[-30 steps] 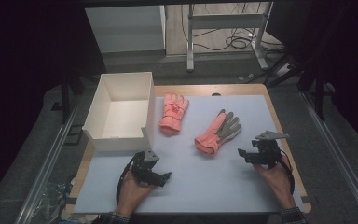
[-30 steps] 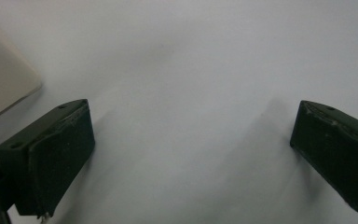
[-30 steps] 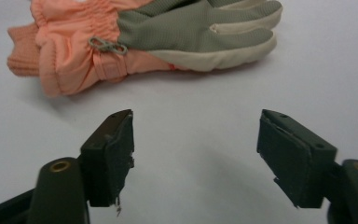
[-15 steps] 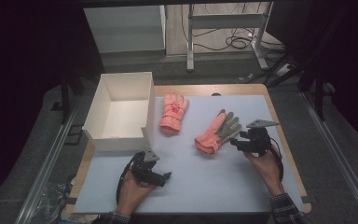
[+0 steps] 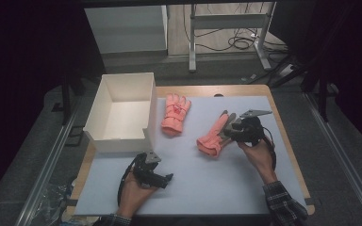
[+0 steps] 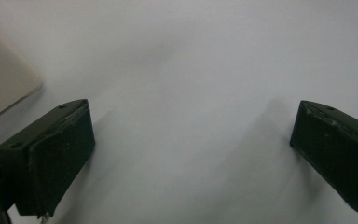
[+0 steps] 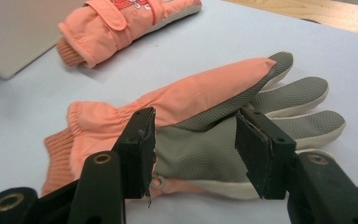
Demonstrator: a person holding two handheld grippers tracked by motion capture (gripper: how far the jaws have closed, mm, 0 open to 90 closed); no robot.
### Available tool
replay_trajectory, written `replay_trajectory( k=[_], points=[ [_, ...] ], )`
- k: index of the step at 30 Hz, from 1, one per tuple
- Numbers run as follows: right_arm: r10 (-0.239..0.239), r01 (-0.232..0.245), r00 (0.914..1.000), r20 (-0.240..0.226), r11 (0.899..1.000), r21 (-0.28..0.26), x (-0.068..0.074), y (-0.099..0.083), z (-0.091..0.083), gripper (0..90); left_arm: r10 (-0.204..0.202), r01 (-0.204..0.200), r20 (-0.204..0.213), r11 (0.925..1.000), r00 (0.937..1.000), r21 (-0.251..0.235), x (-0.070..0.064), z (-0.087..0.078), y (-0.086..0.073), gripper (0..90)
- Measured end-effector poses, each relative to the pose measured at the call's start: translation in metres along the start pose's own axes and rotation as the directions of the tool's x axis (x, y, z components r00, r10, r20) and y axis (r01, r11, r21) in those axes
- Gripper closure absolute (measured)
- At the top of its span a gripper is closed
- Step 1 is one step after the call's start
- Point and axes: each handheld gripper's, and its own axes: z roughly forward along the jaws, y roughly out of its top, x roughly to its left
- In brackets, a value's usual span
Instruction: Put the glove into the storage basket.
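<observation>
Right hand-held gripper (image 7: 193,154) spread partway, jaws straddling the grey palm of the near glove (image 7: 205,121); contact with the fabric cannot be told, not pinching. Near glove lies palm-up on the worktop (image 5: 207,188), right of centre: orange back and ribbed cuff, grey textured palm and fingers, cream edging. Second glove (image 5: 175,113), orange with a strap across the wrist, lies well apart toward the white box (image 5: 122,110), just beside its right wall. Left hand-held gripper (image 5: 156,178) low over bare worktop near the front edge, jaws spread wide, holding nothing; box corner close by.
</observation>
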Motion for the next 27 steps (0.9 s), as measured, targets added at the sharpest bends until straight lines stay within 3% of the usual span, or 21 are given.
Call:
replay_trajectory(
  k=[7,10,12,15,17,21,27],
  points=[
    [-0.014,0.013,0.9996,0.023,0.999,0.042,-0.002,-0.001,0.02,43.2,0.0,0.0,0.0,1.0,1.0,0.0,0.0,0.0,0.0,0.0],
    [-0.044,0.036,0.9958,0.08,0.995,0.093,-0.002,-0.004,0.032,42.2,0.0,0.0,-0.001,1.0,1.0,-0.001,0.0,0.0,0.0,0.0],
    [-0.025,0.018,0.9971,0.072,0.995,0.1,-0.007,-0.007,0.039,43.6,0.0,0.0,0.0,1.0,1.0,-0.001,0.0,0.0,0.0,0.0],
    [-0.015,0.008,0.9977,0.065,0.994,0.108,-0.009,-0.01,0.044,52.2,0.0,0.0,-0.001,1.0,1.0,-0.001,0.0,0.0,0.0,0.0],
    [-0.021,0.011,0.996,0.087,0.993,0.114,-0.008,-0.012,0.045,64.5,0.001,-0.001,-0.001,1.0,1.0,-0.001,0.0,0.0,0.0,0.0],
    [0.007,-0.015,0.9971,0.076,0.994,0.105,-0.008,-0.016,0.045,83.4,0.002,-0.002,-0.001,1.0,1.0,0.0,0.0,0.0,0.0,0.0],
    [0.028,-0.034,0.9976,0.064,0.995,0.09,-0.008,-0.015,0.042,87.8,0.001,-0.001,-0.001,1.0,1.0,0.0,0.0,0.0,0.0,0.0]
  ],
)
